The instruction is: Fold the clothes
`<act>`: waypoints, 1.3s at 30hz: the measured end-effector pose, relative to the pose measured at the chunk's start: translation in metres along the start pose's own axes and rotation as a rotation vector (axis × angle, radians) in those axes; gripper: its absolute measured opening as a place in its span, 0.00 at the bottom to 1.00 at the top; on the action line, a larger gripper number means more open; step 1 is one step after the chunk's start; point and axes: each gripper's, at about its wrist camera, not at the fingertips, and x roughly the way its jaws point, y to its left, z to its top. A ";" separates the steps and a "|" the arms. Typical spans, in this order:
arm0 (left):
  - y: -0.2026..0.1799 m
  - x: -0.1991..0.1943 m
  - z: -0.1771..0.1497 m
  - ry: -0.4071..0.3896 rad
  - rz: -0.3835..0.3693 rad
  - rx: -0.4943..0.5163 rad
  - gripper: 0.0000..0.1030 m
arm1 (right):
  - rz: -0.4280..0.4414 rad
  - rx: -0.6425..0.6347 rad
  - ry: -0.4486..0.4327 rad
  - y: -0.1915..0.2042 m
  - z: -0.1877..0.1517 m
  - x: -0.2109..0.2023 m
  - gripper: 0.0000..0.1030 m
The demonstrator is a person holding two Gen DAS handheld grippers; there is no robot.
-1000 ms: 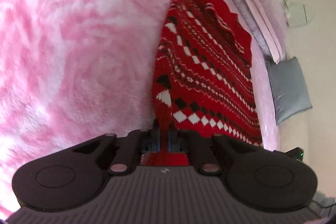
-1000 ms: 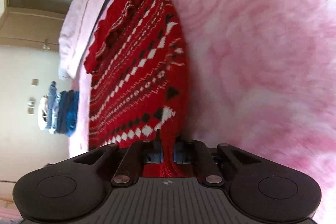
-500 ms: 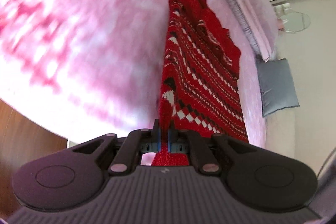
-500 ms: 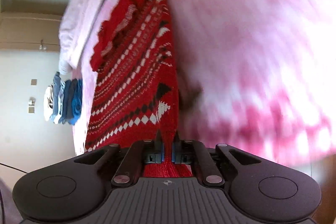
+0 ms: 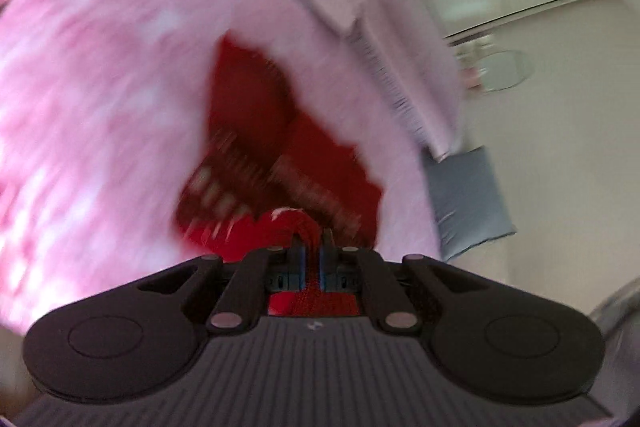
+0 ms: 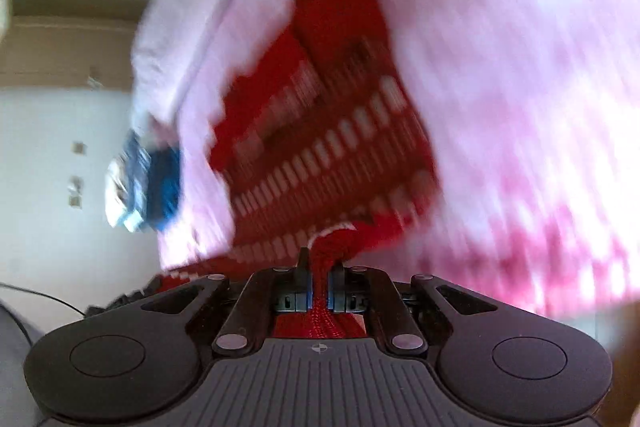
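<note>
A red knitted sweater (image 5: 272, 151) with white and black diamond bands lies on a fluffy pink blanket (image 5: 92, 75). My left gripper (image 5: 311, 247) is shut on a bunched red edge of it. In the right wrist view the sweater (image 6: 332, 131) hangs from my right gripper (image 6: 319, 267), which is shut on its other near edge. Both views are blurred by motion, and the near part of the cloth is lifted off the blanket (image 6: 520, 75).
A pale pink shirt (image 5: 360, 3) lies at the far side of the bed. A grey cushion (image 5: 468, 199) sits at the bed's right edge. A stack of folded blue clothes (image 6: 148, 183) stands at the left in the right wrist view.
Both grippers have risen and pulled back with the sweater's edge. The sweater looks shorter and farther away, and its near part has come up off the blanket.
</note>
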 end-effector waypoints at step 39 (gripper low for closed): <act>0.030 0.214 0.154 0.008 0.282 0.284 0.05 | -0.363 -0.489 -0.285 0.041 0.165 0.176 0.03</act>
